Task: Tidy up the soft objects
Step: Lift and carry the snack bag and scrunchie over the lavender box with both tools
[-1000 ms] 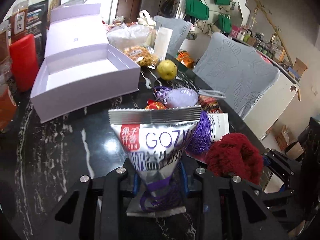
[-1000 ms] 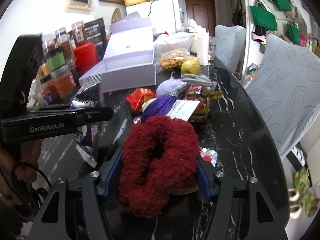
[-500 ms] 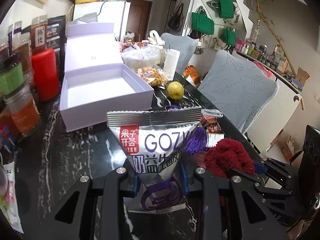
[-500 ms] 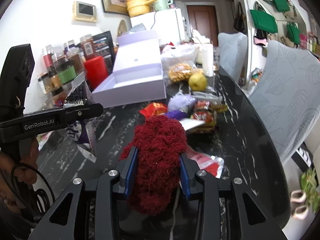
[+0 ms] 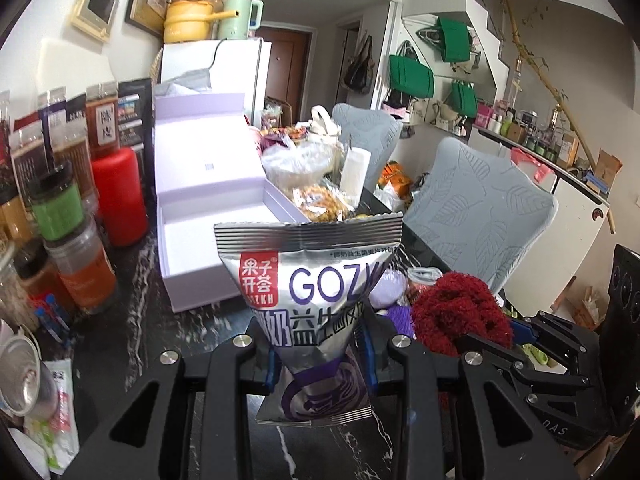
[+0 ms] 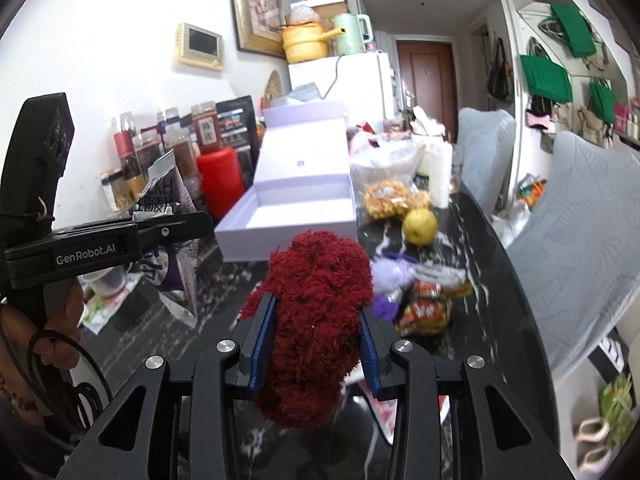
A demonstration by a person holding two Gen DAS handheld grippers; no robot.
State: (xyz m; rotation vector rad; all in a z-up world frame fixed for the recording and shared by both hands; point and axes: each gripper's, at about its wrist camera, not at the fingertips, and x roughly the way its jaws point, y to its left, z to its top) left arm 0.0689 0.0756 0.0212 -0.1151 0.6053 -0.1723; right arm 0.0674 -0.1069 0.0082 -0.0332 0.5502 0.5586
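My left gripper (image 5: pixel 320 356) is shut on a silver and purple snack bag (image 5: pixel 312 288) and holds it upright above the black marble table (image 5: pixel 132 344). My right gripper (image 6: pixel 316 340) is shut on a fuzzy dark red soft item (image 6: pixel 316 312) and holds it off the table; it also shows in the left wrist view (image 5: pixel 460 312). The open lavender box (image 5: pixel 216 236) lies ahead, empty inside, also in the right wrist view (image 6: pixel 296 208). A purple tassel and pouch (image 6: pixel 390 276) and snack packets (image 6: pixel 428 308) lie on the table.
Spice jars (image 5: pixel 60 208) and a red canister (image 5: pixel 118 196) line the left edge. A yellow pear (image 6: pixel 419 226), a bag of fried snacks (image 6: pixel 388 196) and a paper roll (image 6: pixel 440 176) sit beyond the box. Grey chairs (image 6: pixel 580 264) stand right of the table.
Both grippers have risen and tilted up with their loads. The right gripper closed on the red item and lifted it off the table.
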